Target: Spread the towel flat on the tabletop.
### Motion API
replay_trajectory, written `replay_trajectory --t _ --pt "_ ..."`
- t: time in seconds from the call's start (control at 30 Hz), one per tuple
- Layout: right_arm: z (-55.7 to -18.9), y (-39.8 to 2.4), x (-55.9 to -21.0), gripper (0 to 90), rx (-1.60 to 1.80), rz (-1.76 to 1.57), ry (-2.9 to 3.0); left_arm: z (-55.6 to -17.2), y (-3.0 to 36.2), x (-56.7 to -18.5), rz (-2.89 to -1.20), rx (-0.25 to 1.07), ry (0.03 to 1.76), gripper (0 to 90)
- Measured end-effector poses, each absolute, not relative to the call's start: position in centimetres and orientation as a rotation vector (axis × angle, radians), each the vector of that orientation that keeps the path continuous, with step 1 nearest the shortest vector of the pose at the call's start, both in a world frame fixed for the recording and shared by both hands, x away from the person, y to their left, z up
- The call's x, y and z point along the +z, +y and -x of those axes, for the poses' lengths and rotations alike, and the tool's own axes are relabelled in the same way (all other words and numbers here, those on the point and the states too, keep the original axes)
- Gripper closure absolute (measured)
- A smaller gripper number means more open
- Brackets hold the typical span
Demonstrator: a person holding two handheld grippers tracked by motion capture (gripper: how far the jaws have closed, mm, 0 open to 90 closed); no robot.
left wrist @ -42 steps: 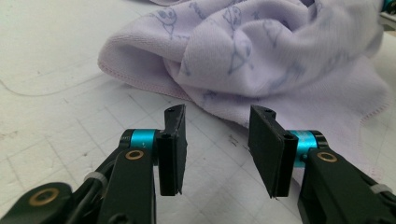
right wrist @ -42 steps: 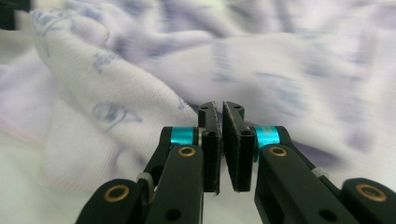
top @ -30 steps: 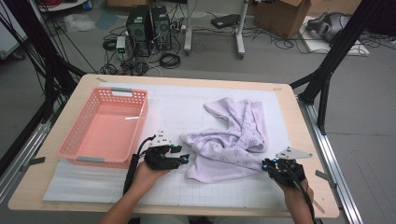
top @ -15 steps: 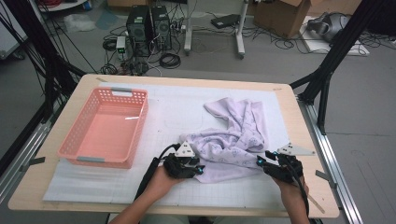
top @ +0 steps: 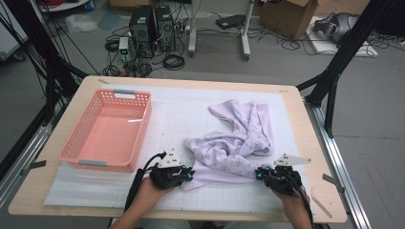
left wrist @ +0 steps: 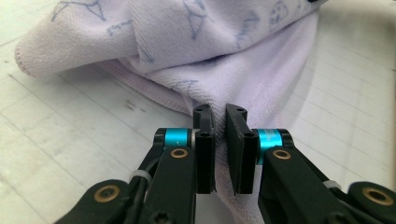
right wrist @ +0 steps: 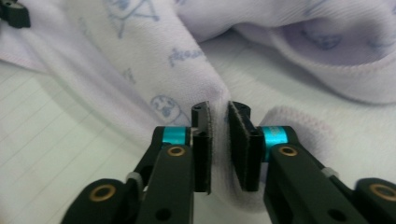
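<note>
A crumpled lilac towel [top: 234, 143] with small blue prints lies on the white grid mat [top: 181, 114], right of the middle. My left gripper [top: 190, 175] is at its near left corner. In the left gripper view the jaws [left wrist: 219, 114] have just been closing, and the towel's hem [left wrist: 187, 46] is pinched between the pads. My right gripper [top: 259, 174] is at the near right edge. Its jaws [right wrist: 218, 112] have also just been closing, and a fold of the towel [right wrist: 140, 56] is pressed between them.
An empty pink plastic basket [top: 107, 133] stands on the mat to the left. The wooden table's front edge [top: 191, 215] runs just below both hands. Black frame posts, cables and computers stand on the floor beyond the table.
The left gripper went right into the towel's corner, then drew back a little with the corner. The right gripper edged left onto the towel's edge. Both pairs of jaws closed on cloth.
</note>
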State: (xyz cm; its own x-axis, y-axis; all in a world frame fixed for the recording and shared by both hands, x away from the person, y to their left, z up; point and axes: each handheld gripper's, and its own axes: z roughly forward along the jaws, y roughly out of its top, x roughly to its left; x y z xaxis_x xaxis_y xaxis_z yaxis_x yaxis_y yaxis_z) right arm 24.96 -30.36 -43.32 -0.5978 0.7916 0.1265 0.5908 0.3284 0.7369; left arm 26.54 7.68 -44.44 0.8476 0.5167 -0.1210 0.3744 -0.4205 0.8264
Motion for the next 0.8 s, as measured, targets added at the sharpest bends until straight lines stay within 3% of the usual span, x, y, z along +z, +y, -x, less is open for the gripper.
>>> replay_trajectory --t 0.5,0.63,0.8 --pt "-16.6 -31.2 -42.1 82.0 1.16 -1.234 2.459 -20.5 9.9 -44.0 -2.052 0.169 0.641 80.6" --pt "-16.5 -31.5 -41.3 68.2 1.272 -1.234 2.364 -21.0 10.2 -43.5 -1.992 0.206 0.698 54.8" --pt "-18.3 -32.6 -40.6 70.1 1.365 -1.283 2.161 -22.2 10.4 -43.2 -1.946 0.227 0.718 46.6"
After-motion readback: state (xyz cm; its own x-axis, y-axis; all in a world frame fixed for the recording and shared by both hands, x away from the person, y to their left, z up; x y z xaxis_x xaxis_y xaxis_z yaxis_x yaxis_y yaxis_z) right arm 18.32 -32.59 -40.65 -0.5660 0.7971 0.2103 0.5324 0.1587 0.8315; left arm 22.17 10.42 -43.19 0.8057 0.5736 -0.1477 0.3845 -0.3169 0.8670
